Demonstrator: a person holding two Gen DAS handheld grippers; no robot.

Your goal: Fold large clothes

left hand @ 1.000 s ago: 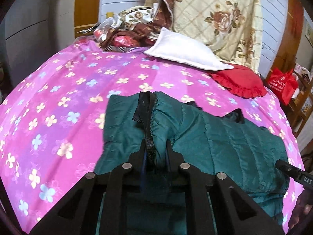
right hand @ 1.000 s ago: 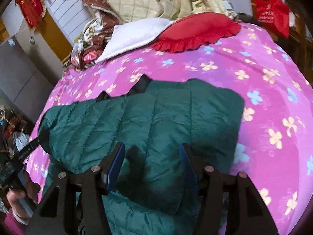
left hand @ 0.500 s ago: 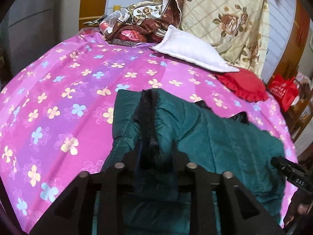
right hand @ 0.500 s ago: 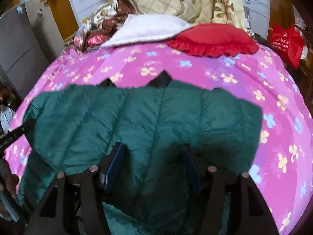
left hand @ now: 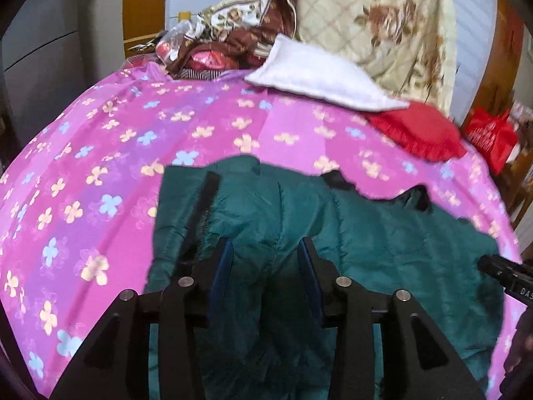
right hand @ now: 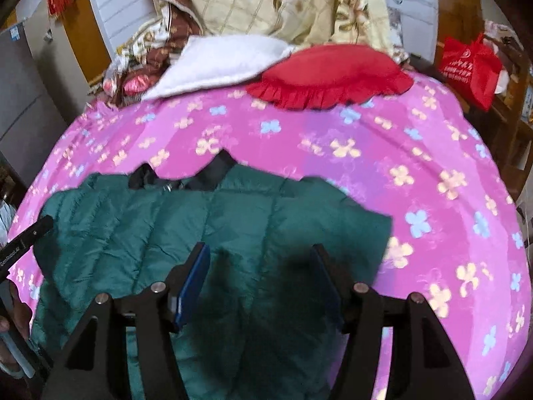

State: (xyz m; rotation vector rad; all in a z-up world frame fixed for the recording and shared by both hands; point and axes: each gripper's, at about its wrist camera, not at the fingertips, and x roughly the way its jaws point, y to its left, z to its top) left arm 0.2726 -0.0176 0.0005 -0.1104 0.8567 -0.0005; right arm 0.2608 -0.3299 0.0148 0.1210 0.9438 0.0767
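Lying spread on the pink flowered bed (left hand: 100, 153), the green jacket (left hand: 366, 233) is seen directly under both tools. The left tool (left hand: 265, 260) is opening above the jacket, nothing gripped; the right tool (right hand: 260, 266) is held apart, empty.

The left gripper (left hand: 265, 260) points steeply downward, its jaws opening — the blue pads (left hand: 222, 268) stand apart and press on nothing. The right gripper (right hand: 260, 271) tilts down likewise, jaws wide and empty (its tip shows at the left view's right edge), a hand (right hand: 15, 316) gripping the left one.
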